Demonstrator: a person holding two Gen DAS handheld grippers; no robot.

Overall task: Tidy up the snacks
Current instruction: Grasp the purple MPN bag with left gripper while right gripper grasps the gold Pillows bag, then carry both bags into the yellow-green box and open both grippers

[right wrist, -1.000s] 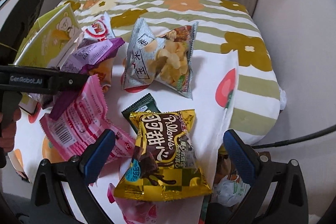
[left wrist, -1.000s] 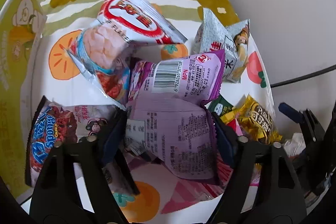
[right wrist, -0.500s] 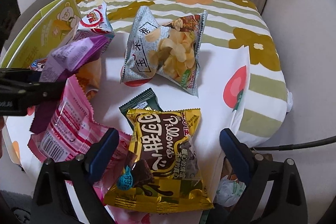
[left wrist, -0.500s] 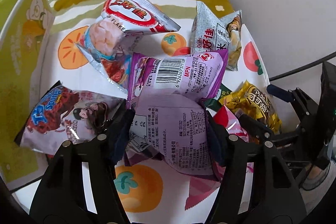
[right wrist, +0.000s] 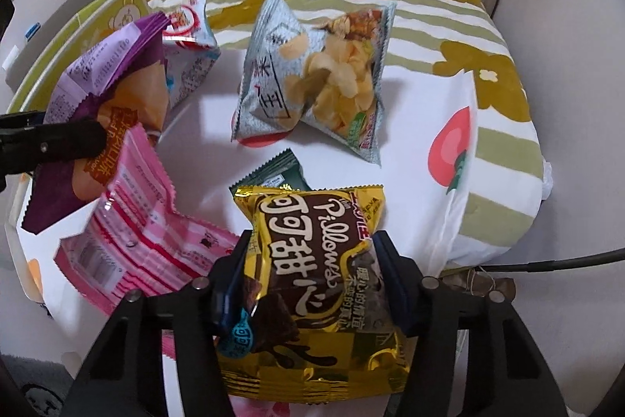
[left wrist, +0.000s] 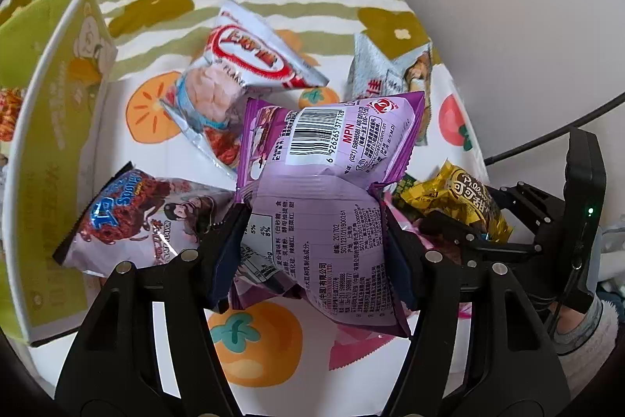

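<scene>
Left gripper (left wrist: pixel 316 245) clamps purple snack packet (left wrist: pixel 324 190), green carton (left wrist: pixel 47 143) to its left; right gripper (right wrist: pixel 308 280) clamps gold Pillows bag (right wrist: pixel 316 260).

Bright, soft daylight; sharp centres, fisheye-bent edges with dark corners.

"Pillows" — gold packet (right wrist: pixel 312 284); "MPN" — purple packet (left wrist: pixel 332 159)

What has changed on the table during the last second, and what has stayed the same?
The right gripper has closed on the gold Pillows bag; a second ago its fingers stood wide open around it. The left gripper has kept its grip on the purple bag and lifted it. The silver chip bag and the pink bag lie as before.
</scene>
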